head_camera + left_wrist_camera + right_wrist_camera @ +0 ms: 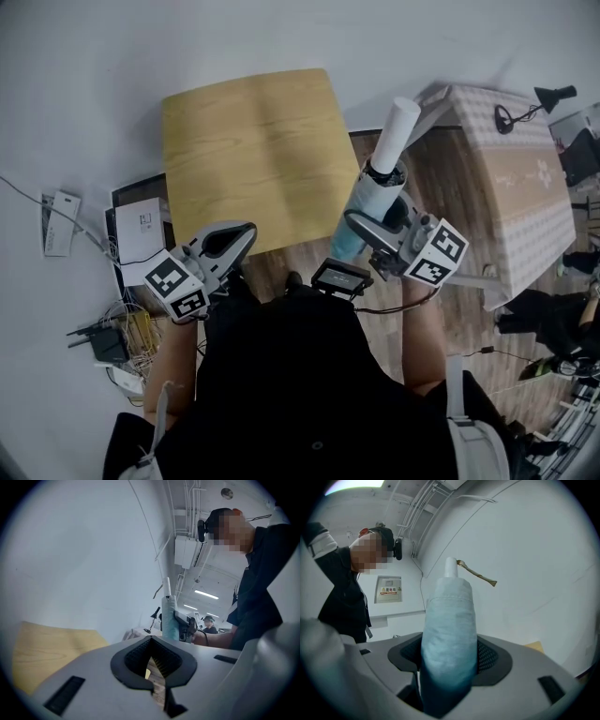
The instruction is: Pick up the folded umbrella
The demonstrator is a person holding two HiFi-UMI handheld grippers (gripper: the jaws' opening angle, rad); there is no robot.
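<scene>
Left gripper (234, 239): jaws together, nothing between them; the wooden table's (253, 150) near edge lies just ahead.
Folded umbrella (378, 192): pale blue fabric, dark band, white handle at the far end.
Right gripper (367, 228): clamped round the umbrella's blue body, the handle pointing away beyond the jaws, over the floor gap between the tables.
Cloth-covered table (511, 178): its corner is near, to that gripper's right.
</scene>
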